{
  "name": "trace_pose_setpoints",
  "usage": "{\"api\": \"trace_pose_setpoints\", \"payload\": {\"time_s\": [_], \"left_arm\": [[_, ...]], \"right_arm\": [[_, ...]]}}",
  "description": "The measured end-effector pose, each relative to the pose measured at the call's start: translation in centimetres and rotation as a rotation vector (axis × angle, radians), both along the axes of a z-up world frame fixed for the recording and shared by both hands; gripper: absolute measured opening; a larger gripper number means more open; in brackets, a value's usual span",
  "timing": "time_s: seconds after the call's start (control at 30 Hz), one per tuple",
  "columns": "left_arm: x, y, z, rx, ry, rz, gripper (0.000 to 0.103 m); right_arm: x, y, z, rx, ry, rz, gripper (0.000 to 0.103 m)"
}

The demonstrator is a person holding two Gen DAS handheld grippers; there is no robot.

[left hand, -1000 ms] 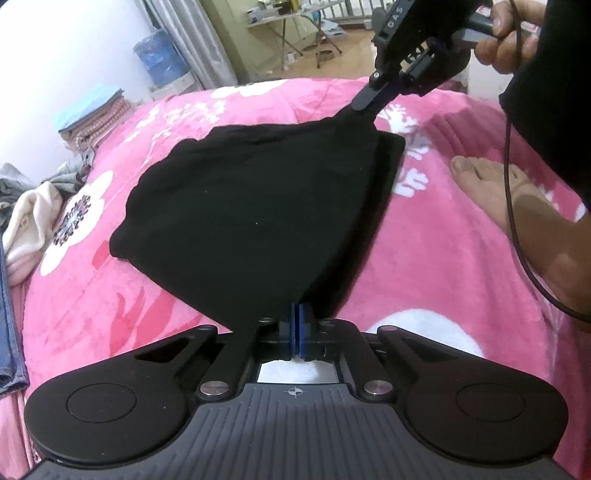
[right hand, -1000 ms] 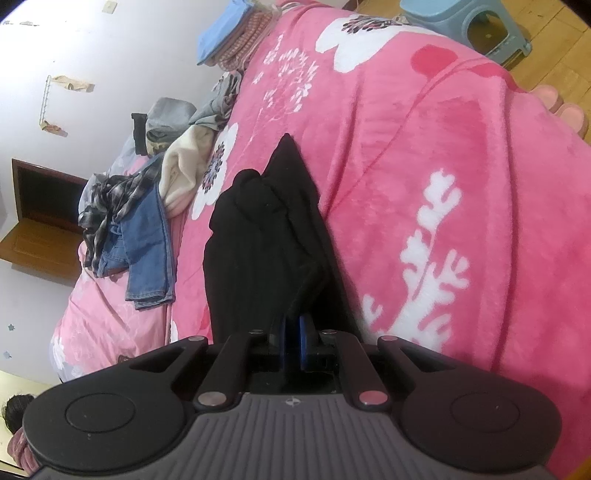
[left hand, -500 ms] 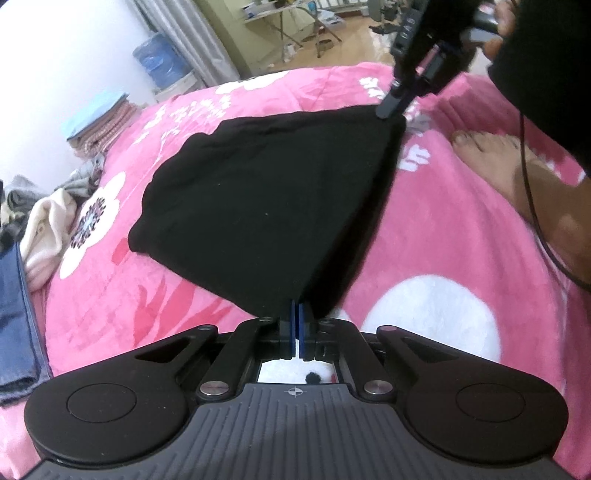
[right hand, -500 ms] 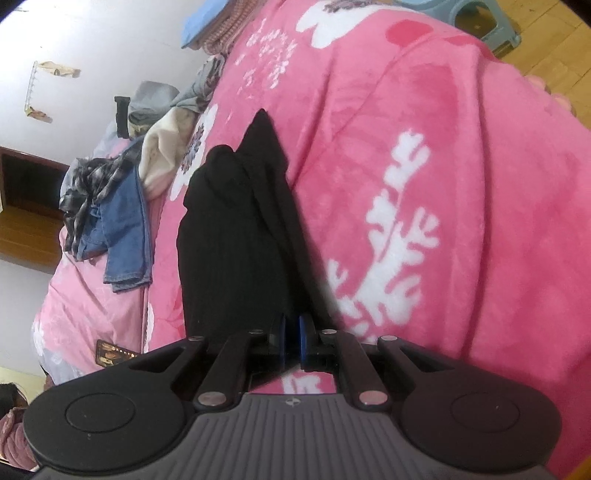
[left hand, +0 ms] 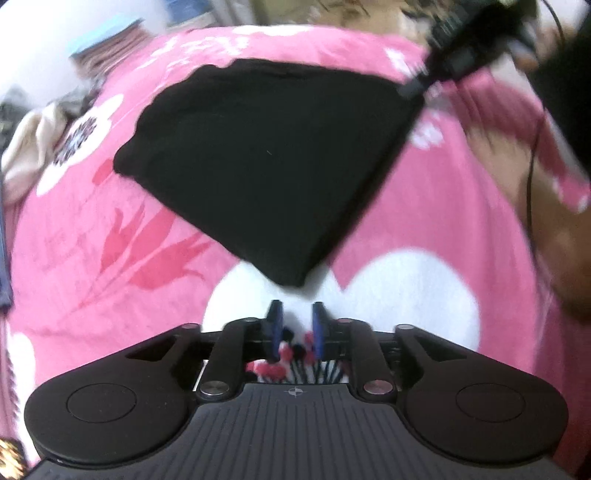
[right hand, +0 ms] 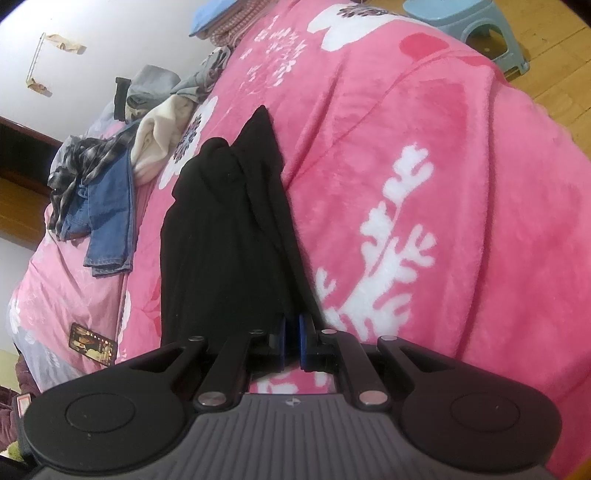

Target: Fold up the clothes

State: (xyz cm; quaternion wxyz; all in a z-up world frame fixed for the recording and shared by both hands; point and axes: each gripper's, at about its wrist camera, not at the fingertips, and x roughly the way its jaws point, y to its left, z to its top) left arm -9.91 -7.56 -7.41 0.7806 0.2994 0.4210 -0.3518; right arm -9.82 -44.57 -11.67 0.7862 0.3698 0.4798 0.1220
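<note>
**Mia:** Pink blanket (left hand: 110, 236) with white flowers covers the whole bed. From the left view, one black garment (left hand: 266, 158) lies flat on it, folded. The left tongs (left hand: 297, 326) are opening, and nothing is between them. The black corner sits just past their tips, let go.

**Ben:** And the other tongs?

**Mia:** I see the right tongs (left hand: 417, 86) at the far corner of the cloth, pinching it. It's blurry there, though.

**Ben:** Now the right view?

**Mia:** The right tongs (right hand: 291, 341) are squeezed together on the black garment (right hand: 225, 229), which runs away from them across the blanket (right hand: 424, 122). Off to the side is a messy pile: one pair of blue jeans (right hand: 107, 221), one plaid shirt (right hand: 81, 162), one cream top (right hand: 162, 136). One blue stool (right hand: 476, 33) stands on the floor.

**Ben:** What step is this?

**Mia:** I think a fold is being laid down. Next, the right tongs should let go too, then both can smooth it or take a new edge.
</note>
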Motion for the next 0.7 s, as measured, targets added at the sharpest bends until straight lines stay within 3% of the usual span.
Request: {"api": "trace_pose_setpoints", "payload": {"time_s": [0.23, 0.53, 0.7], "left_arm": [[1.3, -0.9, -0.8, -0.047, -0.005, 0.051, 0.023], [2.3, 0.4, 0.3, -0.173, 0.082, 0.144, 0.023], [2.5, 0.2, 0.0, -0.182, 0.1, 0.162, 0.027]], "right_arm": [[0.1, -0.1, -0.1, 0.008, 0.007, -0.009, 0.007], [0.2, -0.3, -0.3, 0.021, 0.012, -0.012, 0.007], [0.1, -0.4, -0.3, 0.024, 0.013, -0.015, 0.007]]}}
